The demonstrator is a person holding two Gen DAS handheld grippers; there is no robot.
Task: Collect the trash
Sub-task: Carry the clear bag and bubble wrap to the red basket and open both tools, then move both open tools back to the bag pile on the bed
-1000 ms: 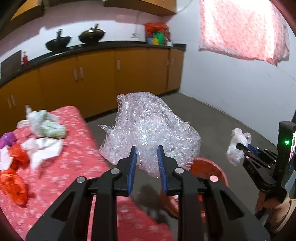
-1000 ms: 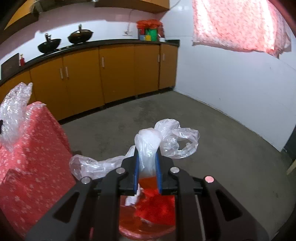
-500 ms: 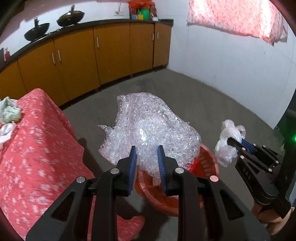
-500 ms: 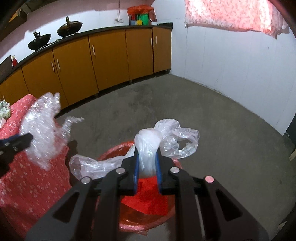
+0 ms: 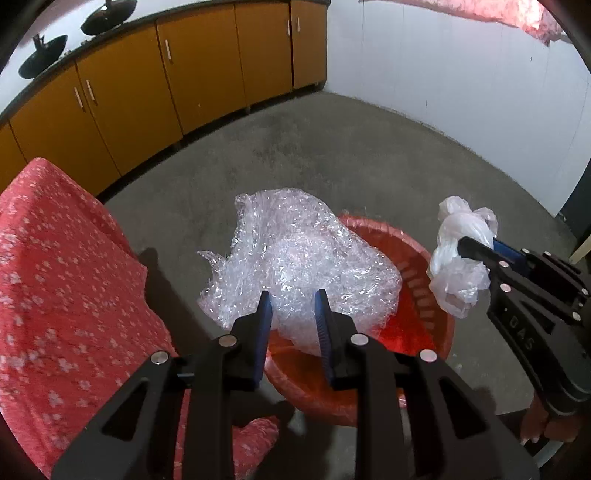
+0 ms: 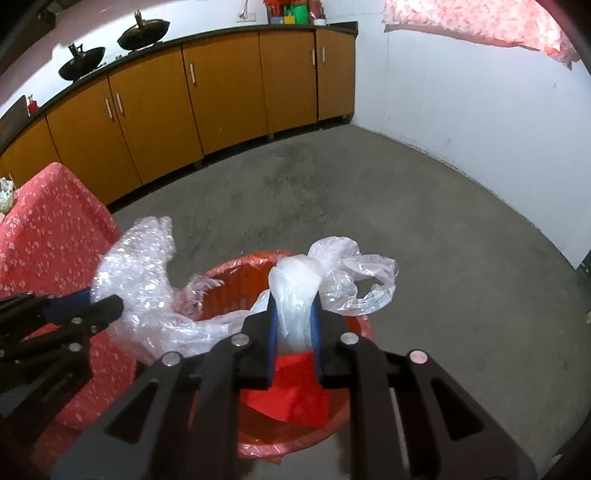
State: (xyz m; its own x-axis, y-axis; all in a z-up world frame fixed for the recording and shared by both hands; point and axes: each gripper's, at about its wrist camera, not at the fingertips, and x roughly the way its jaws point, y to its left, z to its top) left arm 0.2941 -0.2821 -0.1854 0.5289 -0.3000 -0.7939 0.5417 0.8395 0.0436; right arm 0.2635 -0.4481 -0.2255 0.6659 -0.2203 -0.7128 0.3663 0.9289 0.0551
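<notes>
While both tongs hang over the red bin, each is clamped on its own piece of plastic. Left tongs (image 5: 291,306): blue pads pinched on the near edge of a crumpled wad of bubble wrap (image 5: 299,266), which bulges forward and up from the tips. The wad sits above the left part of the red bin (image 5: 424,291), overlapping its rim; whether it touches the rim, cannot tell. In the right wrist view the same wad (image 6: 136,280) shows at left, held out from the left tongs (image 6: 88,304) over the bin's left edge.

Right tongs (image 6: 293,321): pads pressed on a knotted neck of a thin clear plastic bag (image 6: 332,280), loose loops of it spilling right and a tail trailing left. The bag hangs above the bin (image 6: 354,328), near its far rim. From the left wrist view the bag (image 5: 458,258) hangs at the tips of the right tongs (image 5: 480,245), above the bin's right side.

Bin: lined with red plastic, red scrap inside, standing on the grey concrete floor (image 6: 369,199). Just left of it, the worktop with a red flowered cloth (image 5: 55,277). Beyond, orange cabinets (image 6: 207,92) under a dark counter carrying two black woks (image 6: 144,31). White wall (image 5: 461,92) at right.
</notes>
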